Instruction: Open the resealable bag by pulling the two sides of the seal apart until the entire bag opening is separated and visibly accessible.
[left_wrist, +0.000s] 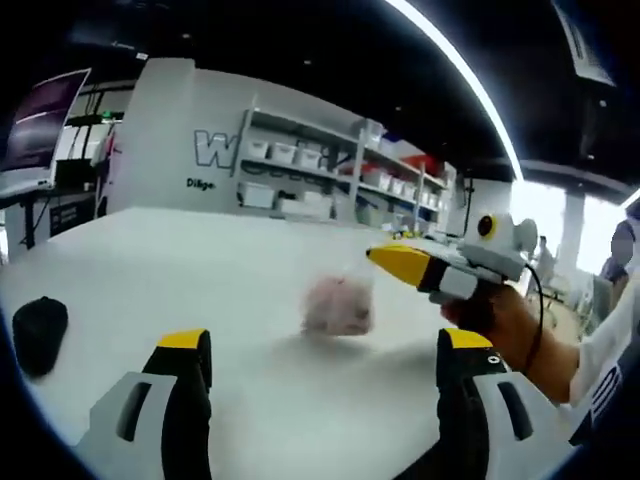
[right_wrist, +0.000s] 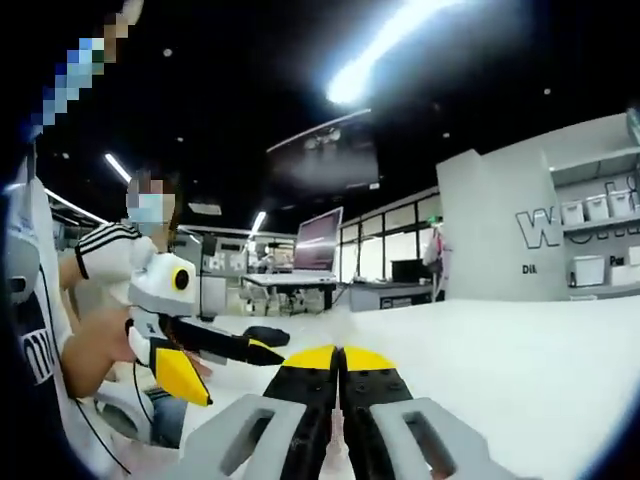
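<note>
White table (left_wrist: 200, 270): left tool (left_wrist: 325, 355) wide, empty.

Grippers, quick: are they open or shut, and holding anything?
Left hand-held gripper: open, holding nothing; the bag lies ahead.
Right hand-held gripper: shut, holding nothing.

A wide white tabletop (left_wrist: 200, 270) spreads across the left gripper view. On it, at about nine o'clock, lies a small black object (left_wrist: 40, 333), too blurred to identify. Toward twelve o'clock stand metal shelves (left_wrist: 320, 165) carrying white bins. A monitor (right_wrist: 318, 240) glows on a far desk in the right gripper view.
</note>
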